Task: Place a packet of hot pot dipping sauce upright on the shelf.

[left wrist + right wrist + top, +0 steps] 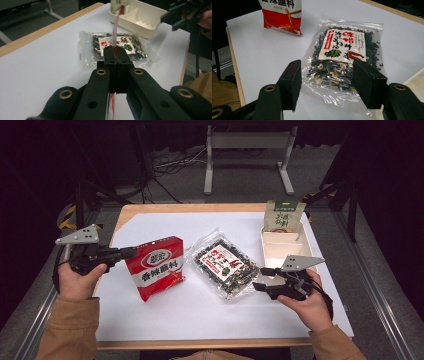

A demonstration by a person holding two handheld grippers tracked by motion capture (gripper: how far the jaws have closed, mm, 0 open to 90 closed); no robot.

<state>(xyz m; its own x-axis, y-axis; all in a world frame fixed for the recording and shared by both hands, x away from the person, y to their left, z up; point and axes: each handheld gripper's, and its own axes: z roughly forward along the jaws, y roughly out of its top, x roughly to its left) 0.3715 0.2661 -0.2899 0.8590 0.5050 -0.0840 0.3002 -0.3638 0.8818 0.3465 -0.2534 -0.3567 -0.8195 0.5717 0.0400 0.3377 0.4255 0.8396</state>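
Your left tongs [115, 53] are clenched on the edge of the red packet [156, 267], which stands tilted at the surface's [200, 315] left. Your right tongs [327, 82] gape wide before the clear seaweed bag [345, 55]; its slick film could slide from a shallow pinch.

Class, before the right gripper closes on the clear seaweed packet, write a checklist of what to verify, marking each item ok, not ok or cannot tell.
1. Right gripper jaws open wide: ok.
2. Clear packet lies between those jaws: ok; its near edge sits in the gap.
3. Packet lies flat on the white sheet: ok.
4. Left gripper is shut on the red packet, holding its edge: ok.
5. Red packet is clear of the clear packet: ok; a gap shows in the high view.
6. Cream tray has a free compartment: ok; only the far one holds a green packet.
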